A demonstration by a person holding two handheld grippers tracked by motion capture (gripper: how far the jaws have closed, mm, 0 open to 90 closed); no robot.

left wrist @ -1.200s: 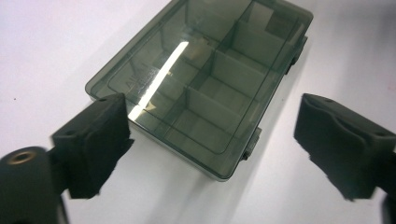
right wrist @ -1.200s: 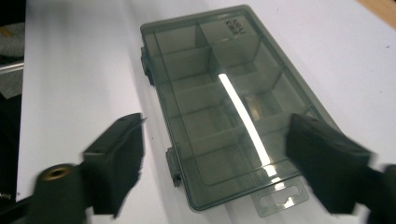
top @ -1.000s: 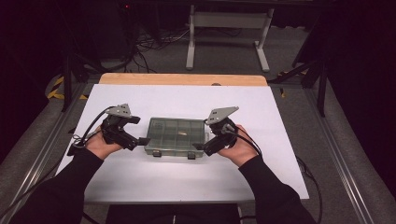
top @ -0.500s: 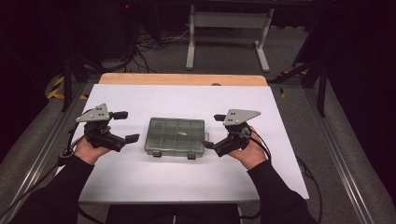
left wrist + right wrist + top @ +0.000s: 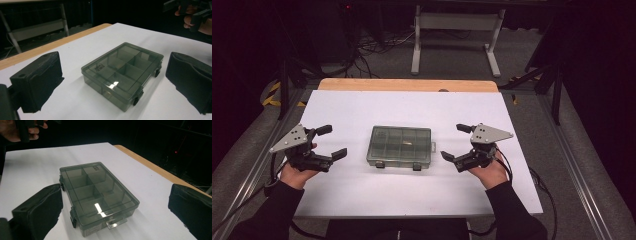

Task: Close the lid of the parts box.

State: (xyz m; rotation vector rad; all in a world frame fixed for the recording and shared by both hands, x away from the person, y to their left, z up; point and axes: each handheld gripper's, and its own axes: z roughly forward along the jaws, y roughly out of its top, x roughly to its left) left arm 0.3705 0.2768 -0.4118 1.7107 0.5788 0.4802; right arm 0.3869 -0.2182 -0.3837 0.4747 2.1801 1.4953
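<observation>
Two claws flank one box. The left claw (image 5: 332, 141) hangs spread wide, holding nothing, well apart from the lidded compartment box (image 5: 400, 145) lying flat mid-worktop (image 5: 362, 107); beyond it, the right claw (image 5: 456, 142) gapes equally empty.

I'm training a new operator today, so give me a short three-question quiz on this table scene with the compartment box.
1. True or false: the lid of the compartment box is shut.
2. Which describes the left gripper and right gripper? A) both shut on the box B) both open, one on each side of the box, apart from it C) one resting on the lid
3. Fill in: the two black latches sit on the box's edge that faces the ____.

Key: 1 true; 2 B; 3 person.
</observation>
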